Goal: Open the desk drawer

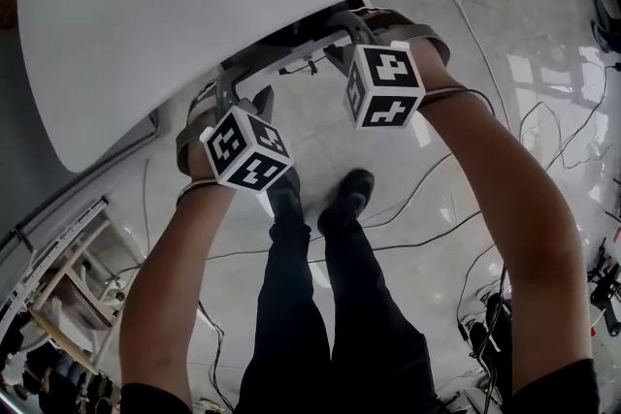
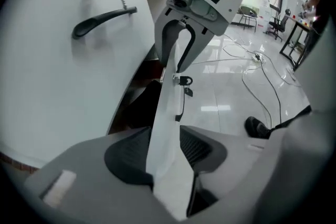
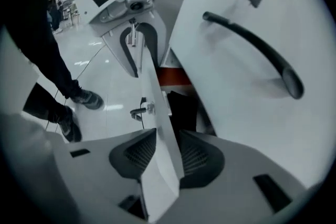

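left gripper [image 2: 165, 153] and right gripper [image 3: 167, 157] both clamp the thin white drawer front [image 2: 170, 94] edge-on in their jaws; i'd guess it's stiff but slick, so squeeze firm.

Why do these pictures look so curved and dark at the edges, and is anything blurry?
Head view: the wide lens bows the desk top; bright light glares off the floor. Left gripper view: black corners; the white panel blurs close to the lens. Right gripper view: the same dark rim and soft foreground.
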Available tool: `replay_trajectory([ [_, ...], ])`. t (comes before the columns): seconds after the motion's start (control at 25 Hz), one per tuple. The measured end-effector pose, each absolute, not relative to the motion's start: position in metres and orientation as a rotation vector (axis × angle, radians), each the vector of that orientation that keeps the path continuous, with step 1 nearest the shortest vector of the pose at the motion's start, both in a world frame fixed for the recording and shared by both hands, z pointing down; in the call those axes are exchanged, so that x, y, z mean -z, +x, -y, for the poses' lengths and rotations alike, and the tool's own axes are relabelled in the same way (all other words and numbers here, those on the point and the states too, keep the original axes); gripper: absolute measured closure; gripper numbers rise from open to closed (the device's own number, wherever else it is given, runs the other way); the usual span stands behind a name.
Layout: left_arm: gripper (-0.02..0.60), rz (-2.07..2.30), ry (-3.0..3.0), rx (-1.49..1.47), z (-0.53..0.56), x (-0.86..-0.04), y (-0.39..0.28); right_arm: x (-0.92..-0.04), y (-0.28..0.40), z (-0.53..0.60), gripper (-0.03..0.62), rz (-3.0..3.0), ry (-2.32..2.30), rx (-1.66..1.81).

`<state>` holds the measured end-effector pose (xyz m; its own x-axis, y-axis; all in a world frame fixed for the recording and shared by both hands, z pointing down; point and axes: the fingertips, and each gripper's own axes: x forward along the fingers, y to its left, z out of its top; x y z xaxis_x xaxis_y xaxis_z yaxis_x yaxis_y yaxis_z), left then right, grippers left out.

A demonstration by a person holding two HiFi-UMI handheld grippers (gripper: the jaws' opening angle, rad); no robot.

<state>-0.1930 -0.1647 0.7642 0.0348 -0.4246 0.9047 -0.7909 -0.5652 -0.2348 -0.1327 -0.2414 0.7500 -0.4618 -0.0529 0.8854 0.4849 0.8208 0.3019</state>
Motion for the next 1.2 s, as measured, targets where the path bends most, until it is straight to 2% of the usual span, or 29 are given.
replay_trajectory([
  [0.08,0.465,1.234,1.989,-1.580,0.168,-0.763,-0.195,-0.754,-0.133,0.242,0.462,1.922,-0.353,0.697],
  [0.32,0.503,1.115,2.002,-1.552,0.152,-0.772,-0.181,-0.765,-0.114,0.224,0.502,1.823,-0.455,0.767],
  [0.88,0.506,0.939,2.042,-1.522,0.092,-0.789,-0.124,-0.784,-0.058,0.168,0.525,1.811,-0.508,0.762],
  [1.2,0.500,0.927,2.033,-1.504,0.079,-0.792,-0.121,-0.786,-0.053,0.150,0.526,1.824,-0.504,0.735],
])
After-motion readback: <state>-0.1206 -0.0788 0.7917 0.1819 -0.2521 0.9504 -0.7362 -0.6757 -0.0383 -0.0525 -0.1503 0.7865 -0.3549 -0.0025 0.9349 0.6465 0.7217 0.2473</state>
